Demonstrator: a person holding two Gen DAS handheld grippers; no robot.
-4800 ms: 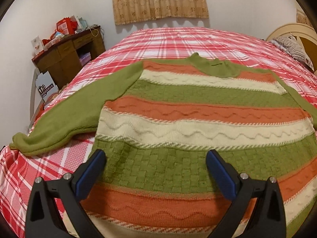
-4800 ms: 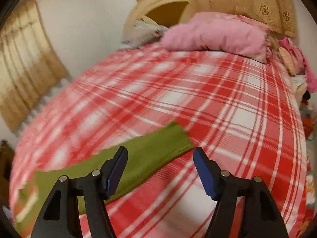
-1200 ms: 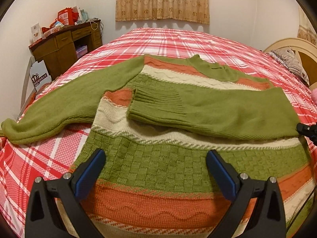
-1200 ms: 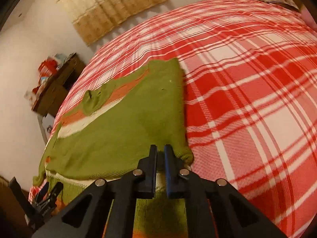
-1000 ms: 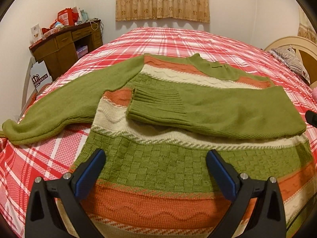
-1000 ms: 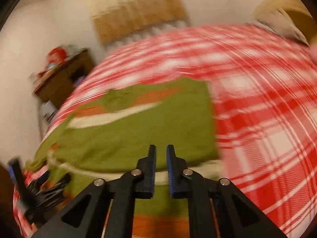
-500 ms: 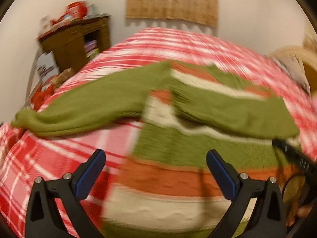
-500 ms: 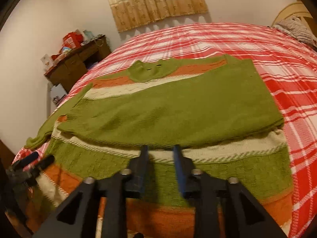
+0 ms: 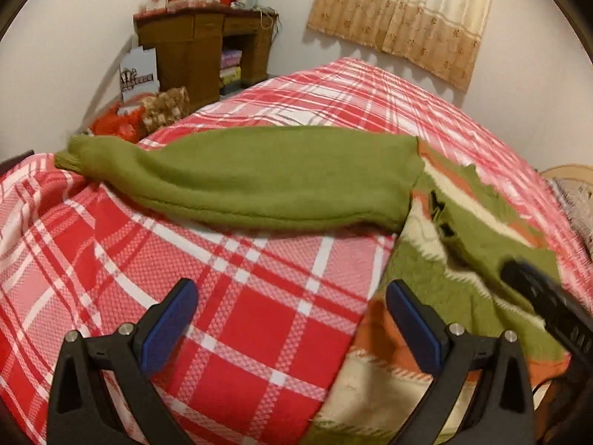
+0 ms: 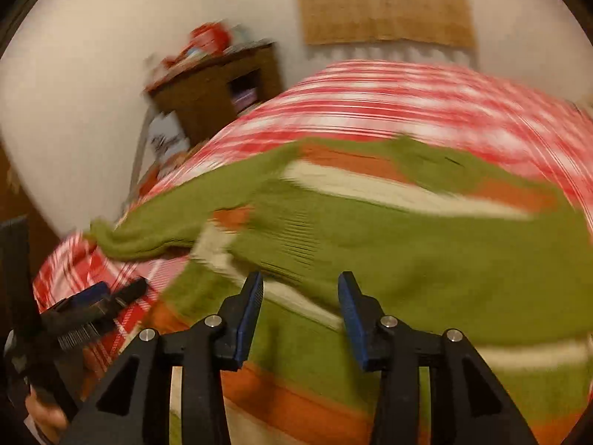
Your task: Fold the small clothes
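Observation:
A knitted sweater (image 10: 426, 252) with green, orange and cream stripes lies flat on the bed. One green sleeve is folded across its chest. The other sleeve (image 9: 259, 181) stretches out to the left over the plaid cover. My left gripper (image 9: 292, 319) is open above the bare cover, just left of the sweater's side edge and short of that sleeve. My right gripper (image 10: 300, 315) hovers over the sweater's lower body; its jaws are opening with nothing pinched between them. The right wrist view is blurred. Each gripper shows in the other's view: the right gripper (image 9: 537, 304) and the left gripper (image 10: 96, 300).
The red plaid bed cover (image 9: 259, 333) fills both views. A wooden desk (image 9: 200, 48) with clutter on top stands by the wall at far left, with bags (image 9: 148, 111) on the floor beside it. A curtain (image 9: 404, 18) hangs behind the bed. A hand (image 10: 44, 415) holds the left gripper.
The right gripper let go of the folded sleeve, opened and swung left across the sweater. The left gripper swung left, off the sweater body and towards the outstretched sleeve.

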